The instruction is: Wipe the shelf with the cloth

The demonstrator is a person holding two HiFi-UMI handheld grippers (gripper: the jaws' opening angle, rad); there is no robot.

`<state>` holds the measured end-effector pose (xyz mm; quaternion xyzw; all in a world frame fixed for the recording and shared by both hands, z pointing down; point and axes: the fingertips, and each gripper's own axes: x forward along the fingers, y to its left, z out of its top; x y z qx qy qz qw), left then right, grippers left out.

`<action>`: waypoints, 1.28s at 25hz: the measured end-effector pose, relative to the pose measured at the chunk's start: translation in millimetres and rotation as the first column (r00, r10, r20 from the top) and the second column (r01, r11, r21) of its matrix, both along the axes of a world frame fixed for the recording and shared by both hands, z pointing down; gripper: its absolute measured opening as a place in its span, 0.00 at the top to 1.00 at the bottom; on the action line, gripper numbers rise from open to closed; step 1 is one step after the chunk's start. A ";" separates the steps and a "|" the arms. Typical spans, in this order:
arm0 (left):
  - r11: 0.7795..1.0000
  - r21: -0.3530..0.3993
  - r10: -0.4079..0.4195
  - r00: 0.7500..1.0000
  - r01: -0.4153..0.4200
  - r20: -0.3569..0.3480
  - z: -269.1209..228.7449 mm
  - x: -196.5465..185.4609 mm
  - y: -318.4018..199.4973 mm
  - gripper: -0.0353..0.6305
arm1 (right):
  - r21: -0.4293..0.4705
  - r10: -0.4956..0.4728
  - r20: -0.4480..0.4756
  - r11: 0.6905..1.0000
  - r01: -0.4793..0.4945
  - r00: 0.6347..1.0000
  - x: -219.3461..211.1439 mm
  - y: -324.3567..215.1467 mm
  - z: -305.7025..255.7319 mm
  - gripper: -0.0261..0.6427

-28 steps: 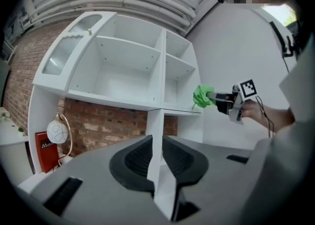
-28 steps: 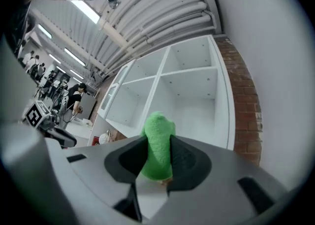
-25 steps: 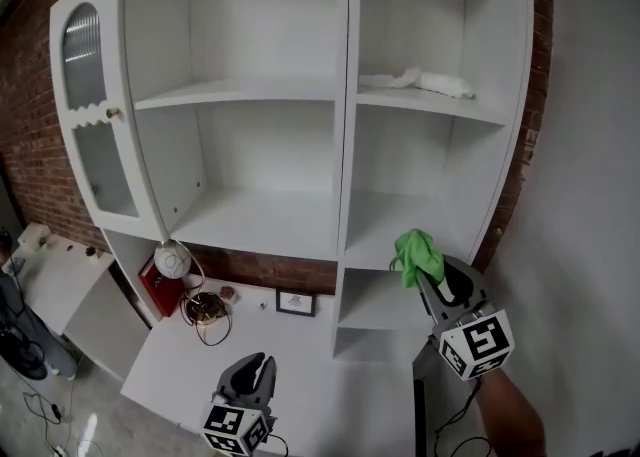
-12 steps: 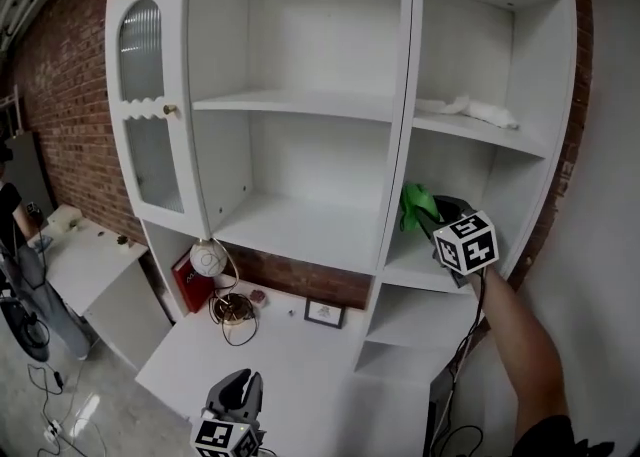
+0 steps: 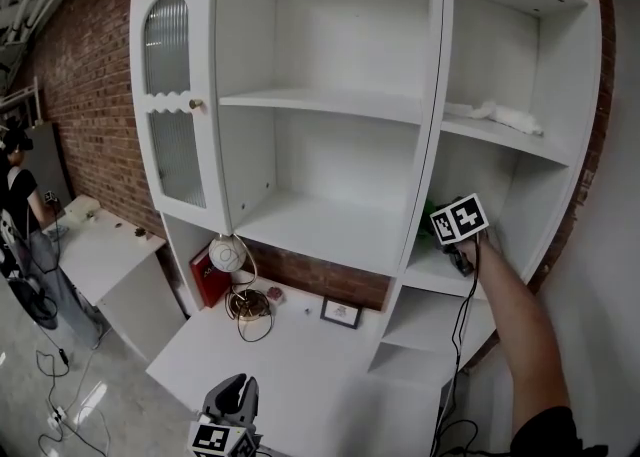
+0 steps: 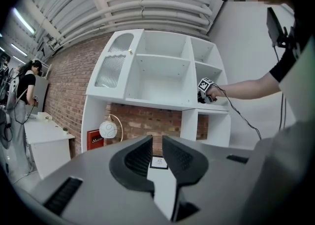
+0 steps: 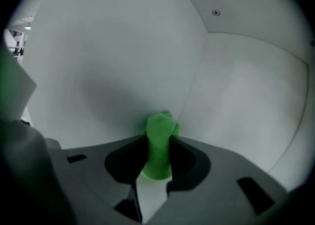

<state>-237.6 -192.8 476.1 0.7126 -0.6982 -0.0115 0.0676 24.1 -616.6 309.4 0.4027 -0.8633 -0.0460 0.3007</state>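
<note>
A white shelf unit stands against a brick wall. My right gripper reaches into its right-hand middle compartment, just above the board, and a sliver of green cloth shows beside the marker cube. In the right gripper view the jaws are shut on the bunched green cloth, which points at the compartment's white inner corner. My left gripper hangs low over the desk, far from the shelf, shut with nothing in it. From there the right gripper is seen at the shelf.
A white rag lies on the upper right shelf. The arched glass door stands open at the left. On the white desk sit a globe lamp, a red book and a small frame. A person stands far left.
My right gripper has risen with the green cloth and gone forward into the right middle compartment. The left gripper has stayed low and shut.
</note>
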 end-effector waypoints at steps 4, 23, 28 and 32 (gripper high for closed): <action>1.000 -0.010 0.019 1.000 -0.019 -0.002 5.0 5.2 -3.8 0.85 | -0.037 0.038 -0.087 0.998 -0.042 0.995 3.6 -0.2 15.8 0.81; 0.924 0.138 0.324 0.922 -0.356 0.209 -83.4 111.0 -98.1 0.85 | 0.015 0.275 -0.379 0.957 -0.291 0.884 106.8 19.9 20.1 0.81; 0.848 0.179 0.442 0.853 -0.498 0.277 -120.0 170.9 -122.6 0.85 | 0.045 0.324 -0.509 0.935 -0.351 0.798 122.5 22.9 29.2 0.81; 0.792 0.178 0.534 0.804 -0.584 0.263 -130.7 208.5 -130.8 0.85 | 0.071 0.366 -0.574 0.913 -0.401 0.732 135.4 26.4 29.3 0.81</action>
